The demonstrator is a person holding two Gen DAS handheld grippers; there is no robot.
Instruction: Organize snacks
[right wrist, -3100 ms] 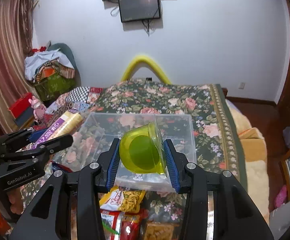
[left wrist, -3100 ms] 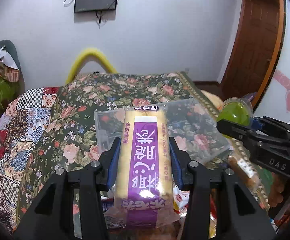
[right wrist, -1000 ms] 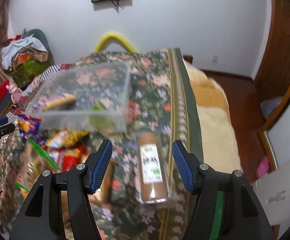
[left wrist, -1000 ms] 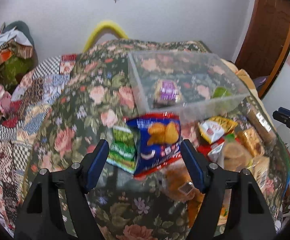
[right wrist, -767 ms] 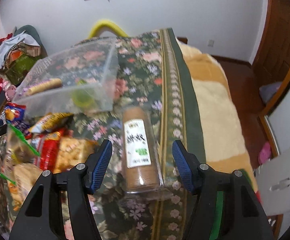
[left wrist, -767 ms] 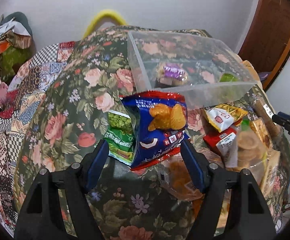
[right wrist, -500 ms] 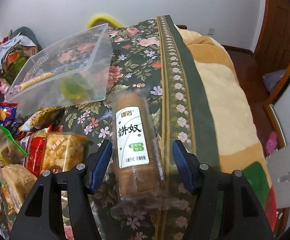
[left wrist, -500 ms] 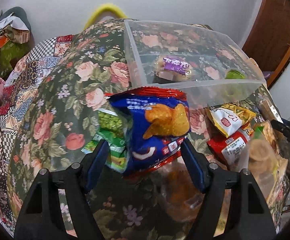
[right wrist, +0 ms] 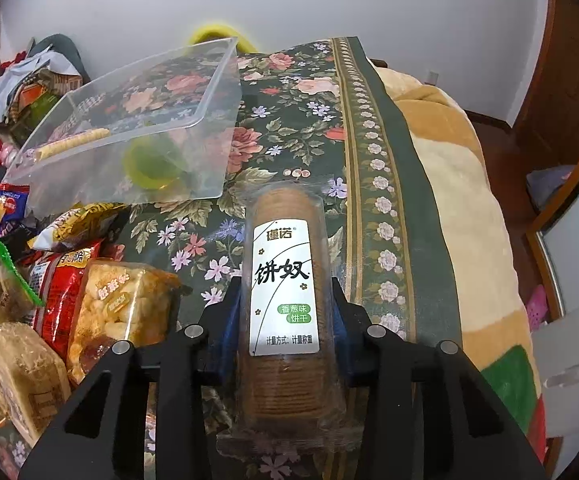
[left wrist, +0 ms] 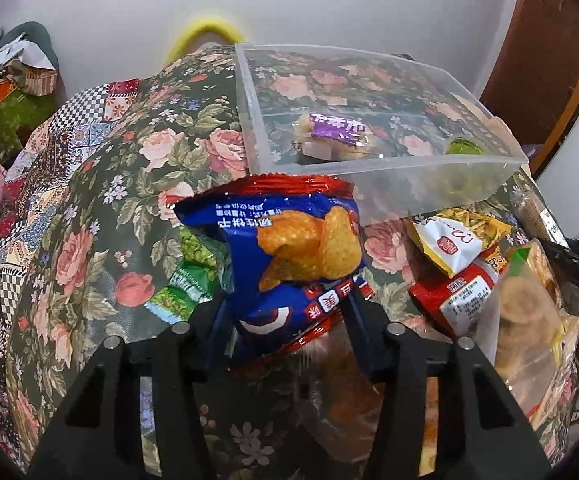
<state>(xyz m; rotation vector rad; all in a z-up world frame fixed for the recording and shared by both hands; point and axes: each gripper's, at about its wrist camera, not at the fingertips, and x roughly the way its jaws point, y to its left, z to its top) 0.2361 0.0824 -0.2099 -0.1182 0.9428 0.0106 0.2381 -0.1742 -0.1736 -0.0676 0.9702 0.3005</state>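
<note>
My left gripper (left wrist: 285, 320) is shut on a blue and red chip bag (left wrist: 289, 256) on the floral bedspread, just in front of the clear plastic bin (left wrist: 389, 168). The bin holds a purple-labelled yellow roll (left wrist: 335, 138) and a green jelly cup (left wrist: 463, 148). My right gripper (right wrist: 285, 312) is shut on a clear pack of round brown biscuits (right wrist: 283, 280) with a white label, lying right of the bin (right wrist: 209, 92). The jelly cup (right wrist: 153, 164) and the roll (right wrist: 73, 142) show through the bin's wall.
Several loose snack packs lie in front of the bin: a green pack (left wrist: 185, 280), a yellow-white bag (left wrist: 457, 240), a red pack (right wrist: 61, 284), a puffed-snack pack (right wrist: 121, 300). A beige blanket (right wrist: 461, 208) edges the bed on the right. Clothes (right wrist: 29, 80) pile at far left.
Both grippers dropped the roll and the jelly cup into the bin, then came down open over new items. In the last half second both closed, left on the chip bag, right on the biscuit pack.
</note>
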